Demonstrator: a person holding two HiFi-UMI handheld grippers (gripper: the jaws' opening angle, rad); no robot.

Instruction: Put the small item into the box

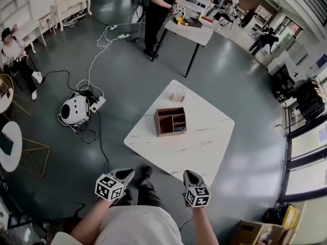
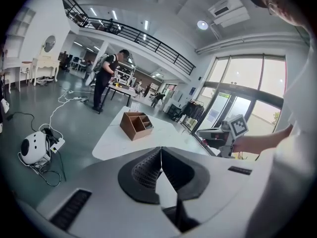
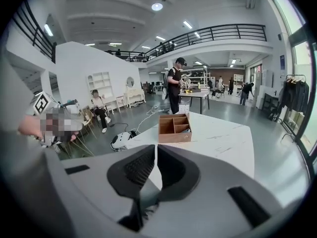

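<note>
**Table** (image 1: pixel 207 137): white, marbled, standing ahead of the person, with both grippers hanging short of its near edge.

**Box** (image 1: pixel 171 121): wooden, open-topped and divided into compartments, sitting near the table's middle. The head view is showing one long compartment on the left and smaller ones on the right.

**Small item** (image 1: pixel 178 95): pale, standing on the table just beyond the box's far side and apart from it. It is too small for its kind to be made out.

**Grey thing** (image 1: pixel 179 128): lying in the box's near right compartment, with its shape not showing clearly in any view.

**Left gripper** (image 2: pixel 159 150): being held in the air off the table. Its jaws are meeting at the tips and gripping nothing.

**Right gripper** (image 3: pixel 155 147): also being held off the table and pointing at the box. Its jaws are standing almost together, with only a thin slit between the tips and nothing in it.

**Hands**: mostly hiding behind the marker cubes in the head view, with only the forearms showing.

**White device** (image 1: pixel 74 109): rounded, sitting on the floor left of the table among cables, its make not readable.

**Carton** (image 1: pixel 255 234): being cut off by the lower right edge of the head view.

**Standing person** (image 1: pixel 159 9): working at a far table, head cut off by the top edge.
</note>
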